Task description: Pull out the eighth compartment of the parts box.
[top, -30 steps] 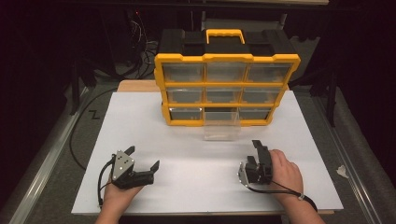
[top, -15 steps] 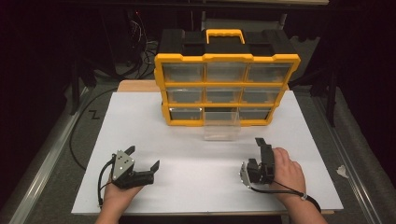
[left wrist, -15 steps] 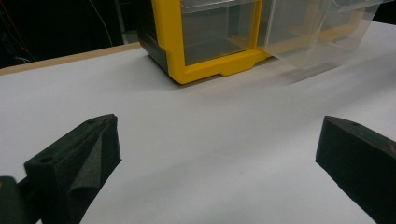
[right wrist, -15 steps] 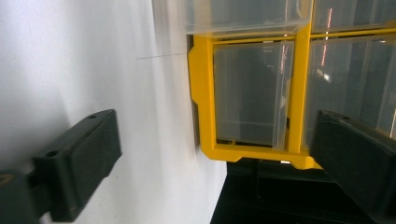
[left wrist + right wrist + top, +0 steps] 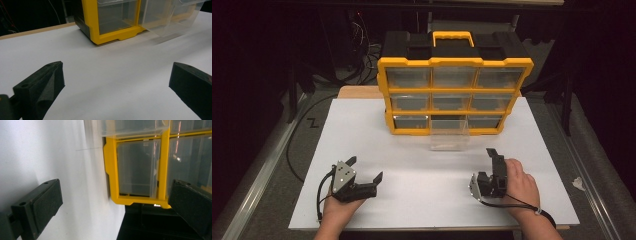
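While both hands rest near the front of the white board (image 5: 377, 130), we judge the work stands at the approach. The clear drawer (image 5: 449, 135) juts from the bottom row's middle slot of the yellow organizer (image 5: 454, 95). Our right gripper (image 5: 490, 166) has just been opening and stands wide with nothing between the jaws, and the left gripper (image 5: 364, 168) gapes empty too. Next we must reach forward to the drawer — squarely. The high view gives the layout; the right gripper view, rolled sideways, shows the organizer's corner frame (image 5: 112, 170) close up.
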The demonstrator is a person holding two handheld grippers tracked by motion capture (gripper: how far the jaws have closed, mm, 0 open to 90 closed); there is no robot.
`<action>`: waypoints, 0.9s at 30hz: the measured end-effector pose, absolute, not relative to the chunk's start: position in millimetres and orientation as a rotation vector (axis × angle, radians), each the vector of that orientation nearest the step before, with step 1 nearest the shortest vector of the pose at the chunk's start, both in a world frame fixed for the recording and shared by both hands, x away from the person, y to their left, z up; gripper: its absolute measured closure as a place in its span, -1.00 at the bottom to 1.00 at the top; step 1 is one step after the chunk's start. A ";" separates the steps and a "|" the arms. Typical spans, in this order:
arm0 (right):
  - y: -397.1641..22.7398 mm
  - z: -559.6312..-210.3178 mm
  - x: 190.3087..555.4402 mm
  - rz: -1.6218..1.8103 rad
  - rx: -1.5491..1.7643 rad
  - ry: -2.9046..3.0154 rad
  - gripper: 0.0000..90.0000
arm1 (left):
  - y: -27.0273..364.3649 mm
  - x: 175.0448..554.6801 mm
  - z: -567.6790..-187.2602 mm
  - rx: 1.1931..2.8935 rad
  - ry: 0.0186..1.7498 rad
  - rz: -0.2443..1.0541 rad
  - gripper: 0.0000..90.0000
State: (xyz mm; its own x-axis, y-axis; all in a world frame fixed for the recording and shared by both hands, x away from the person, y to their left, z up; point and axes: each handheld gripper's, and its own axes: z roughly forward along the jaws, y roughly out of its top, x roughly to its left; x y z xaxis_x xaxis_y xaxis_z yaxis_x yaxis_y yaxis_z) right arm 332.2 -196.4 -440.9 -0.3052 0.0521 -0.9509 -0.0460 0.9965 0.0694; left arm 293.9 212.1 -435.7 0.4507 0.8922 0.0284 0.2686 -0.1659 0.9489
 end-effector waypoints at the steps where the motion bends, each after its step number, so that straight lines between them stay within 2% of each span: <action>1: -197.0 -439.8 333.1 0.100 -0.002 1.881 -0.98 | 212.0 293.9 -435.7 1.687 1.013 0.768 -0.98; 27: -219.0 -428.7 343.7 0.622 0.660 2.012 -0.98 | 212.8 294.2 -433.2 1.682 0.999 0.753 -0.98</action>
State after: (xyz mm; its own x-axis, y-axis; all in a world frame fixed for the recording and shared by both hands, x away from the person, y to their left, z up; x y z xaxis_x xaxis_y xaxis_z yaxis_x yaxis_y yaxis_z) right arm 343.7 -219.0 -428.7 -0.4518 0.6613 -0.5988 0.2084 0.7309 0.6499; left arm 294.2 212.8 -433.2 0.4651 0.8850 0.0207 0.2635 -0.1608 0.9512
